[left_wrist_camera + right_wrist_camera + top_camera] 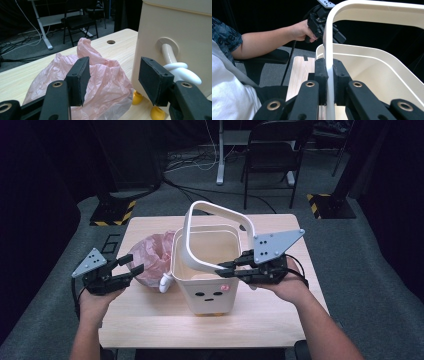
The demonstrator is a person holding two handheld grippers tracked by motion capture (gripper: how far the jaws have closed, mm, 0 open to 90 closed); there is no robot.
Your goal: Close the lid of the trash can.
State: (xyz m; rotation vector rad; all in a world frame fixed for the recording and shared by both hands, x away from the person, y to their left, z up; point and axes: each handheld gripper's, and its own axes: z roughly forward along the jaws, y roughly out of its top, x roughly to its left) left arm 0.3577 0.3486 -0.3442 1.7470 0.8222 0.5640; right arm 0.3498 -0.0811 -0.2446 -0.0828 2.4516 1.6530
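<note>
A cream bin [207, 292] with a small face stands on the wooden table [165, 325]. Its white hoop [220, 210] is tilted up over the rim. My right gripper [225, 269] is shut on the hoop's near upright; in the right gripper view both pads press on that thin white bar [329, 57], with my right gripper [329, 75] over the bin's rim [372, 53]. A crumpled pink plastic bag [155, 255] lies left of the bin. My left gripper [134, 262] hovers open beside it. The left gripper view shows the bag [100, 82] beyond the open left gripper [113, 75].
A white arm-shaped knob [183, 72] sticks out of the bin's side wall [185, 32], above yellow feet [157, 113]. The tabletop has a round hole [110, 42]. Behind the table stand a black folding chair [275, 150] and two striped stand bases [112, 212].
</note>
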